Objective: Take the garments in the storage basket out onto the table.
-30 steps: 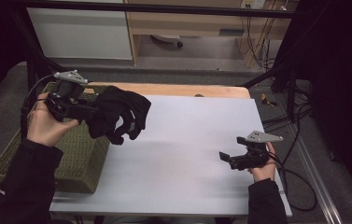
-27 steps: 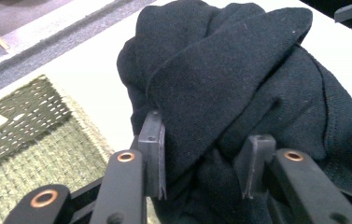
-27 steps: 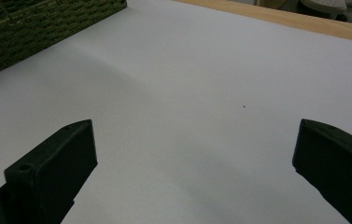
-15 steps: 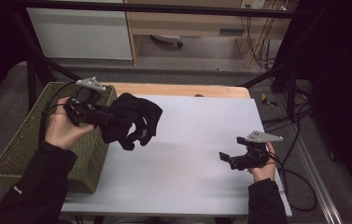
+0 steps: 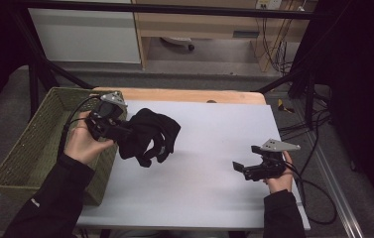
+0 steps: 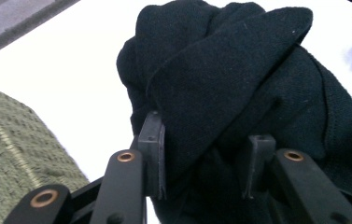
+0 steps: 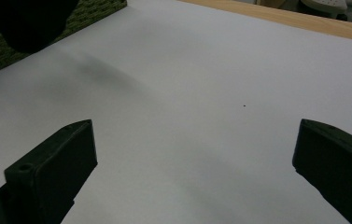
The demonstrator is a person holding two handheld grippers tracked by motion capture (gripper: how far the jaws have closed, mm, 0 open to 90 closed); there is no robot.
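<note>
A green woven basket point(image 5: 31, 144) is seen at the far left, just behind the left hand-held gripper point(image 5: 120, 130), whose jaws are clamped on a black knit garment point(image 5: 150, 135) held above the white surface point(image 5: 214, 148). Farther right, the right hand-held gripper point(image 5: 239, 167) is held wide open, low over it. Cables point(image 5: 318, 129) are strewn on the floor beyond.

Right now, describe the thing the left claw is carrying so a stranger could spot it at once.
Start at the white table top and go to its left edge, beside the green woven basket. There the left claw grips a bundle of black knit cloth, the only dark, soft thing above the sheet.
</note>
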